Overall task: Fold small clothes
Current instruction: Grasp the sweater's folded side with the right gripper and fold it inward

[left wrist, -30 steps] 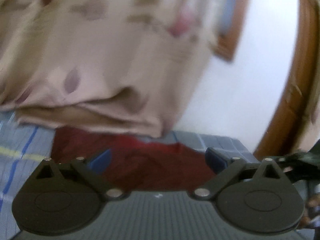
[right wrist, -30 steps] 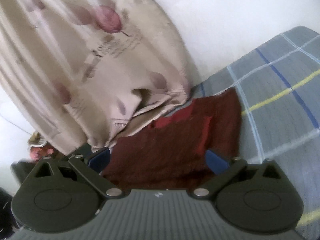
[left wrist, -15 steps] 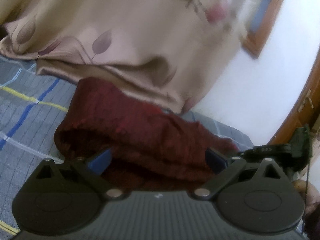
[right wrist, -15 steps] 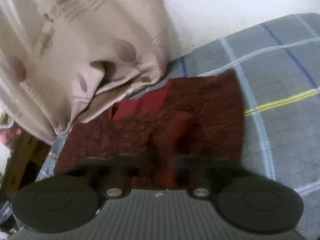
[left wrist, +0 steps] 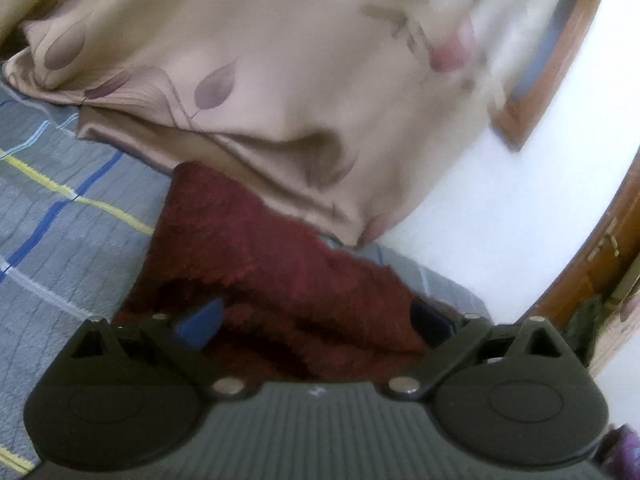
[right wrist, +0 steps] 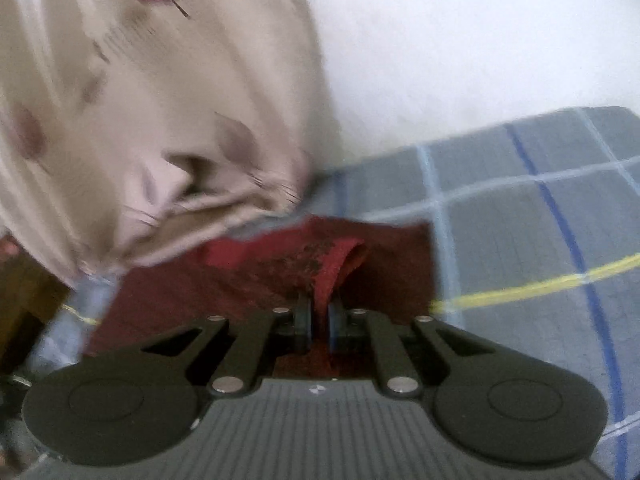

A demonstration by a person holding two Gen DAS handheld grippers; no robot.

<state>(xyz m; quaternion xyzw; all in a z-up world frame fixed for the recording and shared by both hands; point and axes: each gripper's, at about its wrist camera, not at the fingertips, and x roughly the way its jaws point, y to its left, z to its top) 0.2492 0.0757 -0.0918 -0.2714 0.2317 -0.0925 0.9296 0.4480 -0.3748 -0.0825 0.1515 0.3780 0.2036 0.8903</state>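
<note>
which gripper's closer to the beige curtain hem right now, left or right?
Hard to call. Left gripper hangs open over the maroon garment, the curtain just beyond. Right gripper is shut on the garment's edge, similarly short of the hem.

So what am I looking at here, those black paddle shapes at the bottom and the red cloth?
No robot: a person holds a hand-held gripper in each hand, and each carries a camera looking forward along its two fingers. The black shapes are the tool's own body. One picture comes from the left hand-held gripper, whose blue-padded jaws stand wide open over a dark red fuzzy garment. The other comes from the right hand-held gripper, shut on a fold of that same garment. It lies on a grey checked bedcover, beside a beige leaf-patterned curtain that hangs down onto it. The aim is folding it.
</note>
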